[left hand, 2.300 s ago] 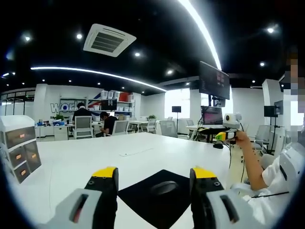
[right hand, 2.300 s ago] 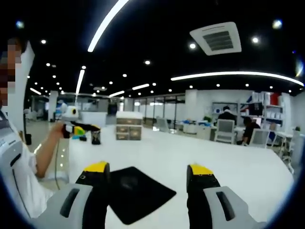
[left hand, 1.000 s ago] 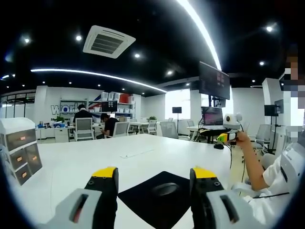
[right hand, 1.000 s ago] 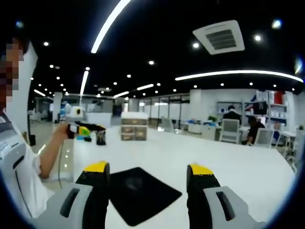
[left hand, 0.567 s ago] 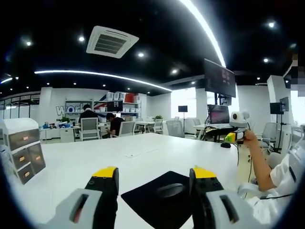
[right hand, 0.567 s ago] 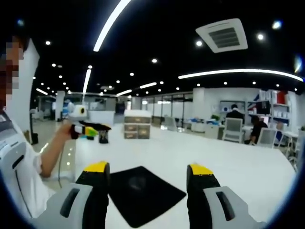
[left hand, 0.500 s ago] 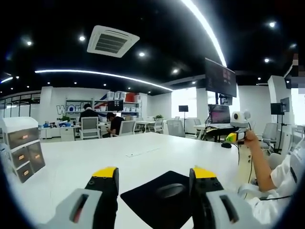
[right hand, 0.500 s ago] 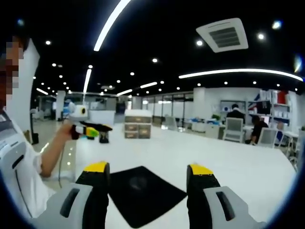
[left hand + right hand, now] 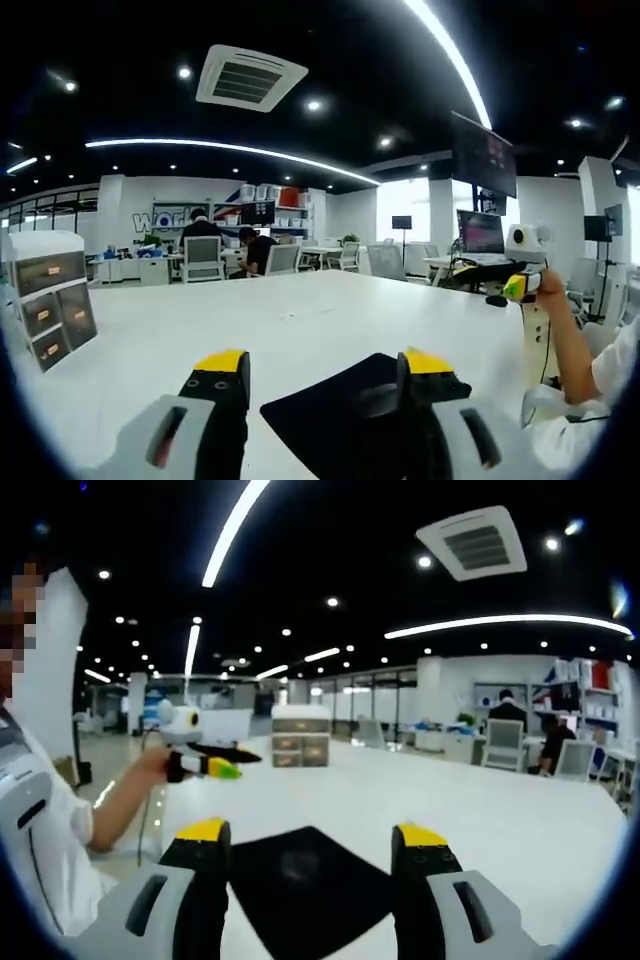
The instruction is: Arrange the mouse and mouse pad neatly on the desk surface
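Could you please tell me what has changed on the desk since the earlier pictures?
Only the cameras shifted; neither gripper took hold of anything. The mouse still sits on the mouse pad on the white desk, and the left gripper and right gripper stay open above it.

A small white drawer unit [image 9: 48,300] stands on the white desk, which serves as the landmark here, at its far left edge in the left gripper view; the same drawer unit [image 9: 300,742] shows at the desk's far end in the right gripper view. Beyond the desk, two people [image 9: 225,245] sit at a further table among white office chairs [image 9: 203,258]. A dark screen [image 9: 482,154] hangs from the ceiling beyond the desk's right side, with a lit monitor [image 9: 481,232] below it. A square air vent [image 9: 250,78] sits in the black ceiling above the desk, beside long curved light strips [image 9: 230,152].
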A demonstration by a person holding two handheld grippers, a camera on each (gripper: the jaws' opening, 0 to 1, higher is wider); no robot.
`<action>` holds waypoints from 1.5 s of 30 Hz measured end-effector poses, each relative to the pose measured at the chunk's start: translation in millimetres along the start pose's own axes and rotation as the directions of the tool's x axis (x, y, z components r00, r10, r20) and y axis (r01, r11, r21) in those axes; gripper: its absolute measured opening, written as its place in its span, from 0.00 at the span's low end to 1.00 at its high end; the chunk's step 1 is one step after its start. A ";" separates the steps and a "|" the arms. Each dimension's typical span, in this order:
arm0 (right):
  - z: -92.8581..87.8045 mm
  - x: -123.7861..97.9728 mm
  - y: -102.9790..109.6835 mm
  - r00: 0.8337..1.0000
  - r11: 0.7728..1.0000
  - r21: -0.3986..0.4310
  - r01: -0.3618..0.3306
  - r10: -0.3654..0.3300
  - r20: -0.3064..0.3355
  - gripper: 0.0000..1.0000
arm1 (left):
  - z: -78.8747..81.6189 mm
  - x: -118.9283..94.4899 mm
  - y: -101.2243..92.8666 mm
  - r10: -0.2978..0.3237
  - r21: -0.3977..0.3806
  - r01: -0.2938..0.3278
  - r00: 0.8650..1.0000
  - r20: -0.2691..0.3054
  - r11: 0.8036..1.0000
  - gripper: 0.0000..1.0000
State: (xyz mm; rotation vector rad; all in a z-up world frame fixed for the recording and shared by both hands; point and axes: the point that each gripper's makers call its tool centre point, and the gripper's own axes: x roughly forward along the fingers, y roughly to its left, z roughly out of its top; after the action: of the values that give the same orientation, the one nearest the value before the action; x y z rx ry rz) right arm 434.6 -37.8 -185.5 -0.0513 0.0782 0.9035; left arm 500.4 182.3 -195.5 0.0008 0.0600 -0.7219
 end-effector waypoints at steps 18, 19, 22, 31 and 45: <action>-60.8 43.8 3.6 0.987 0.995 0.038 -0.096 0.100 -0.128 0.63 | -57.0 35.2 3.1 0.001 -0.002 -0.001 0.993 -0.119 1.000 0.59; -67.7 47.7 3.3 0.984 0.993 0.050 -0.103 0.109 -0.140 0.63 | -65.1 39.1 3.0 -0.004 -0.008 0.003 0.990 -0.138 1.000 0.59; -72.7 51.2 3.6 0.982 0.992 0.060 -0.112 0.120 -0.148 0.63 | -73.7 42.9 1.0 -0.016 -0.020 0.013 0.987 -0.157 1.000 0.60; -88.9 61.8 13.5 0.970 0.985 0.069 -0.157 0.167 -0.178 0.63 | -97.8 50.5 -10.2 -0.015 -0.020 0.011 0.978 -0.209 1.000 0.60; -112.7 74.6 37.4 0.950 0.978 0.081 -0.194 0.208 -0.235 0.63 | -123.0 54.8 -13.9 0.003 0.007 -0.002 0.958 -0.286 1.000 0.62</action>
State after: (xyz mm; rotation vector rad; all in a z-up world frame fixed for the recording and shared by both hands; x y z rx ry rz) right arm 445.9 34.9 -304.9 -0.1018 0.3419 1.0954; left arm 525.6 138.3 -321.0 0.1117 0.3348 -0.7153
